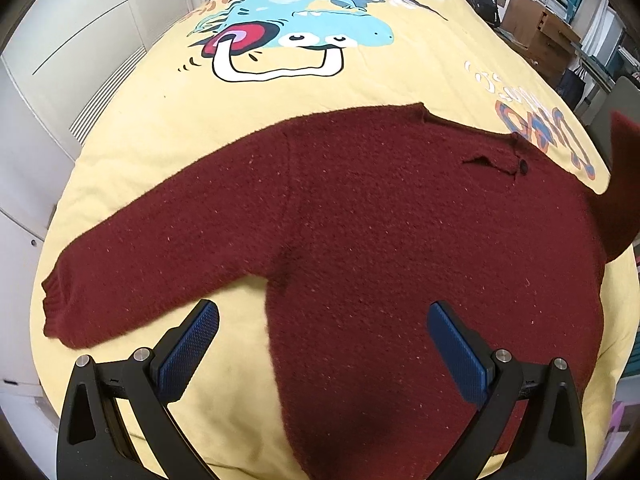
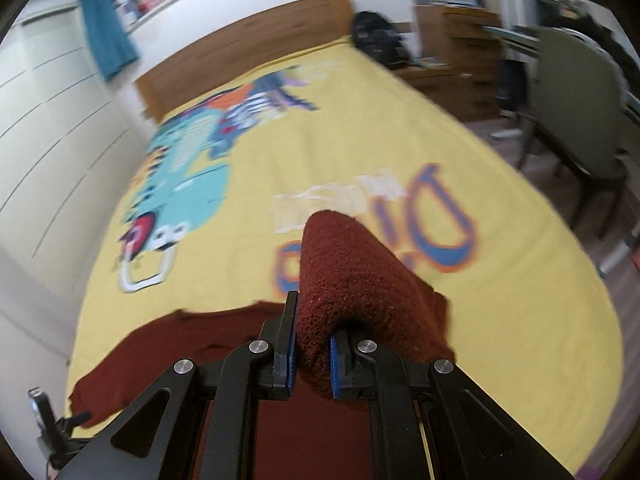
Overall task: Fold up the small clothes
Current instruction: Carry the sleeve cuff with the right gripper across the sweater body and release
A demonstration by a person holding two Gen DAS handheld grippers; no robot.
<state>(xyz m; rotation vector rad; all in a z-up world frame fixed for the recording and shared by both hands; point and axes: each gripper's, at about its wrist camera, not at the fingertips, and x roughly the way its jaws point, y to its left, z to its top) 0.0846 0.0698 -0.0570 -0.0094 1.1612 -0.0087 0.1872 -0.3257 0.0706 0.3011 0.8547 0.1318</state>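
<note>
Yellow bedding with a cartoon dinosaur print covers the bed (image 1: 420,80), and white wardrobe doors (image 1: 80,60) run along its left edge while a wooden headboard (image 2: 240,60) closes the far end. I see the dark red sweater (image 1: 360,220) lying flat near the bed's near edge, its body spread across the middle and one sleeve (image 1: 140,260) stretched out toward the left edge, the ribbed cuff close to that side. My left gripper (image 1: 322,340) hangs over the sweater's lower part with its blue-padded fingers spread wide, holding nothing. My right gripper (image 2: 312,354) has its fingers pressed together on the other sleeve (image 2: 352,272), which rises out of the jaws in a thick fold lifted off the bedding; in the left wrist view that raised sleeve shows at the bed's right edge. The right wrist view is smeared, so I think the dark shape at the bed's far right corner is a black bag (image 2: 376,40), with a grey chair (image 2: 576,112) beside the right edge.
</note>
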